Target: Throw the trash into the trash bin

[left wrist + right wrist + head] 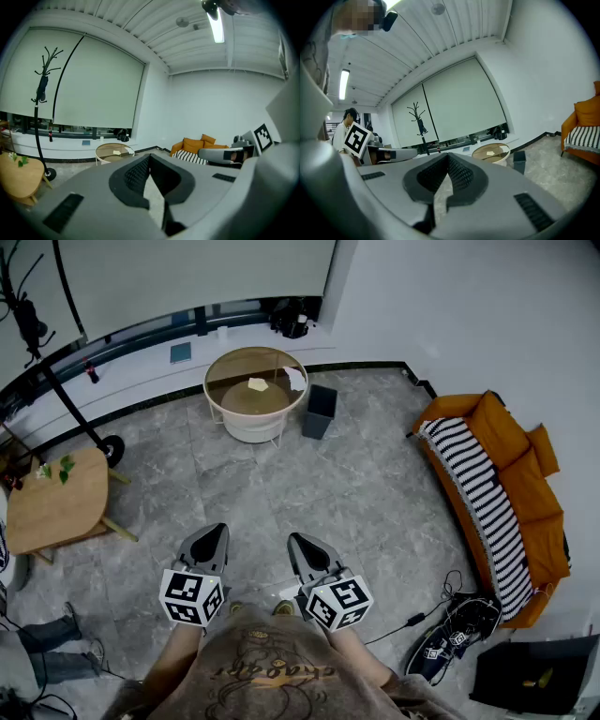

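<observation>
Far across the floor stands a round glass-topped table (pixel 225 399). On it lie a small yellow scrap (pixel 258 384) and a crumpled white paper (pixel 295 379). A dark square trash bin (pixel 320 412) stands on the floor just right of the table. My left gripper (pixel 216 532) and right gripper (pixel 300 542) are held side by side close to my body, well short of the table. Both are shut with nothing between the jaws. The left gripper view shows the table (pixel 115 151) beyond the shut jaws. In the right gripper view the table (pixel 491 152) and the bin (pixel 519 161) are both visible.
A wooden side table (pixel 58 501) with a small plant stands at the left, beside a coat stand's wheeled base (pixel 111 448). An orange sofa (pixel 525 493) with a striped throw lines the right wall. Shoes and cables (pixel 450 638) lie at lower right; a person's legs (pixel 47 648) at lower left.
</observation>
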{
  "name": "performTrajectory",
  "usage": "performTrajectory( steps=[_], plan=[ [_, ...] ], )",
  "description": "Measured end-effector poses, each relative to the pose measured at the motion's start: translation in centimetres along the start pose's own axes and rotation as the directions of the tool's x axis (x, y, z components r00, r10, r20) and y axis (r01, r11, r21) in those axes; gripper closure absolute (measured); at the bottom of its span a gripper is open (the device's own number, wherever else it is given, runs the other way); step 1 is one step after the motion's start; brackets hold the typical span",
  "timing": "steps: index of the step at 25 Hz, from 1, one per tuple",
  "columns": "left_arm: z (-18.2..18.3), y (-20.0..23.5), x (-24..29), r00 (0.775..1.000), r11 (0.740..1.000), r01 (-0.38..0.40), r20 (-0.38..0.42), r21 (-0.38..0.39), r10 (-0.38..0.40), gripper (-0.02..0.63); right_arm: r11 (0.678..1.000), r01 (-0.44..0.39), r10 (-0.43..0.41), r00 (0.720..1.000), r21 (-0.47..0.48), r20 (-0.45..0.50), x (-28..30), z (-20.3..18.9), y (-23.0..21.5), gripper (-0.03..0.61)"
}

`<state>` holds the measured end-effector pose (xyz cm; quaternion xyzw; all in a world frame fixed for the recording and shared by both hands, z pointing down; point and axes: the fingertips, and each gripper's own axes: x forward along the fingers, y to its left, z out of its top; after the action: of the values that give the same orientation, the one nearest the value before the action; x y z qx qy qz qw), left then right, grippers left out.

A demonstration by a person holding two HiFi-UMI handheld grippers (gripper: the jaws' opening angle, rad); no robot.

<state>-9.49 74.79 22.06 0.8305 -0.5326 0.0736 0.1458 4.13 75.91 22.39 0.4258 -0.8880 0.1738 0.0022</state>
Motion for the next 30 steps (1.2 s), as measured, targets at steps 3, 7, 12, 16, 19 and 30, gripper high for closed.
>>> performTrajectory(
  steps=[3, 7, 12, 16, 19, 30],
  plan=[
    [-0.1, 0.1, -0.3, 1.0, 1.0, 0.002, 0.002, 0.005, -0.002, 0.595, 1.0, -0.003, 0.003, 1.0, -0.004, 0.0, 0.0, -0.3, 0.4, 0.565],
    [0.1, -0.1, -0.4, 1.0, 1.0, 0.018, 0.0, 0.018, -0.018, 0.595, 1.0, 0.002, -0.002, 1.0, 0.003, 0.0, -0.1, -0.4, 0.6, 0.565],
    [-0.1, 0.5, -0.7, 1.0, 0.999, 0.031, -0.003, 0.021, -0.031, 0.595, 1.0, 0.002, -0.002, 1.0, 0.022, 0.016, -0.1, -0.7, 1.6, 0.565],
    [-1.0, 1.4, -1.2, 0.999, 0.999, 0.048, -0.018, 0.019, -0.047, 0.595, 1.0, 0.016, -0.017, 1.0, 0.018, 0.026, -0.1, -1.5, 2.7, 0.565],
    [-1.1, 2.0, -1.4, 0.998, 0.998, 0.068, -0.02, 0.013, -0.067, 0.595, 0.999, 0.037, -0.038, 0.999, 0.015, 0.03, -0.3, -2.2, 3.4, 0.565],
    [-0.6, 5.2, -0.4, 0.998, 0.998, 0.065, -0.021, 0.005, -0.065, 0.595, 0.997, 0.07, -0.071, 0.997, 0.029, 0.037, 2.8, -1.9, 3.1, 0.565]
  ],
)
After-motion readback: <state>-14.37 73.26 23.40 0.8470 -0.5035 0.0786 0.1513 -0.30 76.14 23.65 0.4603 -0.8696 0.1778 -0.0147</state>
